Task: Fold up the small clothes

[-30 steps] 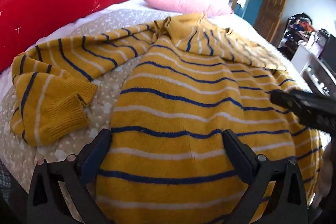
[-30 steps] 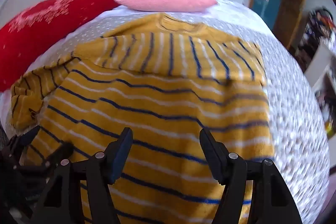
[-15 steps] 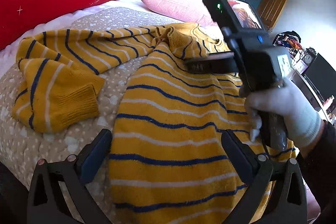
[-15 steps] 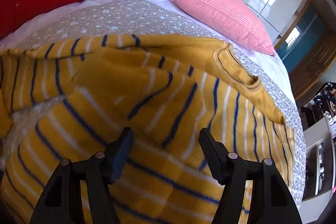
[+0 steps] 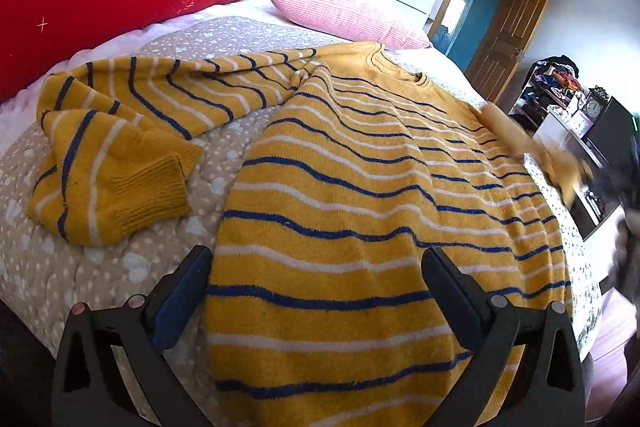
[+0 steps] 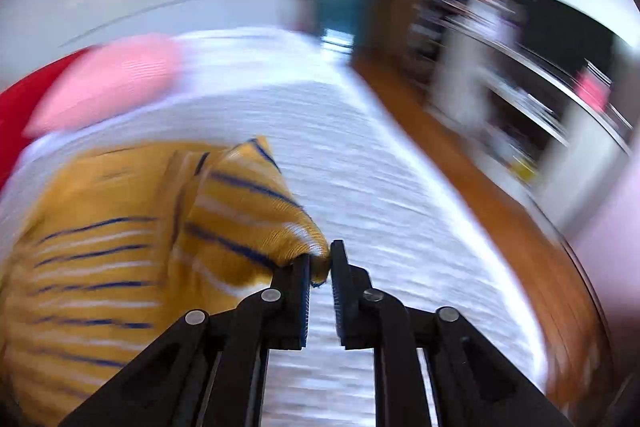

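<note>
Nearest in the left wrist view, the left gripper [image 5: 316,291] is held with its jaws spread wide and nothing between them, over the hem of the jumper [image 5: 360,211]. The jumper is laid flat on the bed [image 5: 80,267], its long axis running straight away from these jaws toward the collar and the pink pillow [image 5: 344,13]. One sleeve [image 5: 132,131] is spread out to the left. In the blurred right wrist view, the right gripper [image 6: 320,263] is clenched on the other sleeve's end [image 6: 248,215], to the jumper's right. That sleeve is judged to be next carried leftward across the body.
</note>
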`<control>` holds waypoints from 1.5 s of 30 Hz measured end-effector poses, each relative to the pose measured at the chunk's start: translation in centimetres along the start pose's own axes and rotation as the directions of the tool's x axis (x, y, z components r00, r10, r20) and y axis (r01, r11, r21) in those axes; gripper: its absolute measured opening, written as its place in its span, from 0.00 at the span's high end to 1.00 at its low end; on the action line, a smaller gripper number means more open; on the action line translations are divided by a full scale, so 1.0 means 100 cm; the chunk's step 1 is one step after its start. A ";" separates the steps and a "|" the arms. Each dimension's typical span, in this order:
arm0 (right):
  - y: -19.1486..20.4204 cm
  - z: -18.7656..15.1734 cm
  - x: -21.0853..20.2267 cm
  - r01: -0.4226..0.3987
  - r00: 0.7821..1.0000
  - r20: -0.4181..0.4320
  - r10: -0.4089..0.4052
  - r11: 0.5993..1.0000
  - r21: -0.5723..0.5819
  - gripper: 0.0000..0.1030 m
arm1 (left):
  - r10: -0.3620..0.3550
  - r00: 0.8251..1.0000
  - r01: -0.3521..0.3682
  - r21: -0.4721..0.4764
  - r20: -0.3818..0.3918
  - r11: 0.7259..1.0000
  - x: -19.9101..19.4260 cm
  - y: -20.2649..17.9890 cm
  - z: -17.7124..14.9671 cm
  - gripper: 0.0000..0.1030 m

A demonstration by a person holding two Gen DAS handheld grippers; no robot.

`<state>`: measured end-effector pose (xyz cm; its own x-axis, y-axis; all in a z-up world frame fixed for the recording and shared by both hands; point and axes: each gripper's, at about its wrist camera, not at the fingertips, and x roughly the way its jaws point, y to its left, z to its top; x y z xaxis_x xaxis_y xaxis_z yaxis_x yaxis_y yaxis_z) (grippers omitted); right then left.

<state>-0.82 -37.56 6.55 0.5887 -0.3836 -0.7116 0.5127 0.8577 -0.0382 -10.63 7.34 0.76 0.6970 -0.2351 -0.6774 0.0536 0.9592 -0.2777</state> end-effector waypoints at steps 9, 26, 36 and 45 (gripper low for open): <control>-0.051 -0.086 -0.013 -0.276 0.947 -0.150 0.284 0.958 0.075 0.63 | 0.082 0.996 -0.083 0.047 0.022 0.995 0.018 -0.019 -0.006 0.00; 0.019 -0.157 -0.035 -0.526 0.846 -0.170 0.505 0.844 -0.108 0.85 | 0.161 0.984 -0.145 0.176 -0.081 0.974 -0.005 -0.076 -0.003 0.00; -0.041 -0.144 -0.035 -0.450 0.891 -0.074 0.447 0.892 -0.035 0.69 | 0.212 0.970 -0.178 0.248 -0.116 0.952 -0.003 -0.099 -0.009 0.00; -0.060 -0.151 -0.034 -0.477 0.878 -0.047 0.477 0.879 0.003 0.53 | 0.236 0.963 -0.197 0.261 -0.131 0.945 -0.004 -0.103 -0.012 0.00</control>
<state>-15.29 -36.20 -1.36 0.7317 0.0886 -0.6758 0.1716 0.9356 0.3084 -12.26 -2.68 3.09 0.5899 -0.0202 -0.8072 0.0999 0.9938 0.0482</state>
